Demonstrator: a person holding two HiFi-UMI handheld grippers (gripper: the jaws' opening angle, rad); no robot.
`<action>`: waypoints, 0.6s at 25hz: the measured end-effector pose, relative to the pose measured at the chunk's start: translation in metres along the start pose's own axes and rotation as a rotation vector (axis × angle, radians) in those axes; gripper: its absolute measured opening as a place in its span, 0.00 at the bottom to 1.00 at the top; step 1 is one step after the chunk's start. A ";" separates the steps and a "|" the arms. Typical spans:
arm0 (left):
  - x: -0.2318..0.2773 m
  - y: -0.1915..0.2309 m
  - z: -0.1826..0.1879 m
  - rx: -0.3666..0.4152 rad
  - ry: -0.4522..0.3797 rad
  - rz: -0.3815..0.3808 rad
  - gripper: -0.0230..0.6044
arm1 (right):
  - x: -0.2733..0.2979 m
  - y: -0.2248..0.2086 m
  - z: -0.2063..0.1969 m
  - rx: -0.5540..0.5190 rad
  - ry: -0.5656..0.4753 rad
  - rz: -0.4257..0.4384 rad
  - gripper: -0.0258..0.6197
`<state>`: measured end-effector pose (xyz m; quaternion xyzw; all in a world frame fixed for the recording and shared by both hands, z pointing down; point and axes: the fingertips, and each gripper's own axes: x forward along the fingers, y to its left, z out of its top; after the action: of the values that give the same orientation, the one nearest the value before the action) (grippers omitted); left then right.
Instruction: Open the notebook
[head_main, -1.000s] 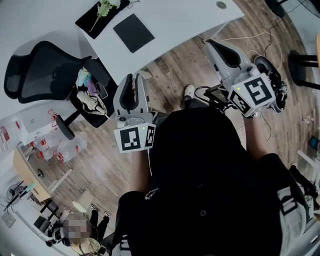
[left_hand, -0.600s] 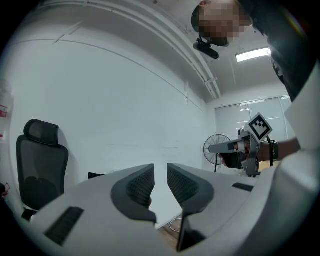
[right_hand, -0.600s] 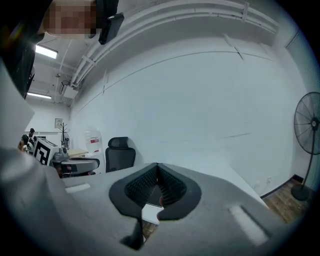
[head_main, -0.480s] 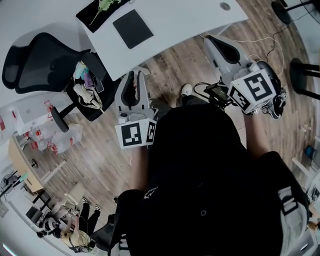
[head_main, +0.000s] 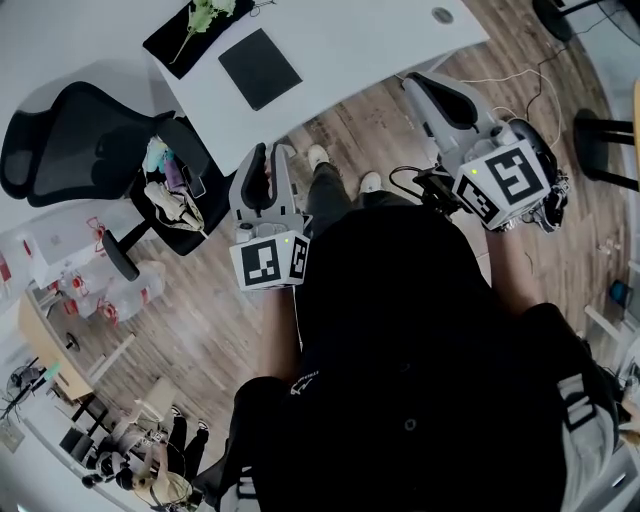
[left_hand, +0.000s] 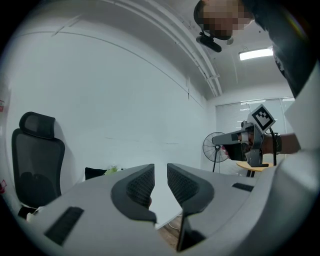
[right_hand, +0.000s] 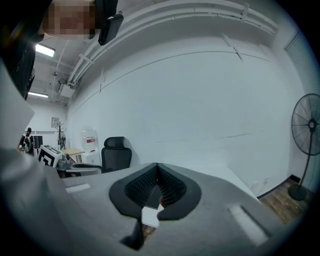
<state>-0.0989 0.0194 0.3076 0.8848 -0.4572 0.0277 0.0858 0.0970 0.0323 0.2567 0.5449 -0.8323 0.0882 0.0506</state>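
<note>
While holding left tongs (head_main: 269, 158) and right tongs (head_main: 416, 84) over the floor (head_main: 200, 330), short of the tabletop (head_main: 380, 40):
Carrying left tongs slightly spread, right tongs pressed together, both empty; showing black notebook (head_main: 260, 67) lying flat on the tabletop.

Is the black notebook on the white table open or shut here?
Shut. The notebook lies flat on the table, showing one plain black cover with no pages visible.
</note>
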 end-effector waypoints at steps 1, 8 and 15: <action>0.005 0.003 0.000 -0.003 0.001 -0.003 0.16 | 0.003 -0.002 0.001 -0.001 0.004 -0.005 0.04; 0.049 0.041 -0.021 -0.012 0.041 -0.005 0.16 | 0.044 -0.017 0.010 -0.002 0.025 -0.029 0.04; 0.088 0.078 -0.046 -0.025 0.118 -0.008 0.16 | 0.088 -0.026 0.016 -0.004 0.052 -0.035 0.04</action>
<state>-0.1100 -0.0876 0.3736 0.8823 -0.4482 0.0735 0.1238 0.0859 -0.0603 0.2590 0.5569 -0.8212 0.0997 0.0748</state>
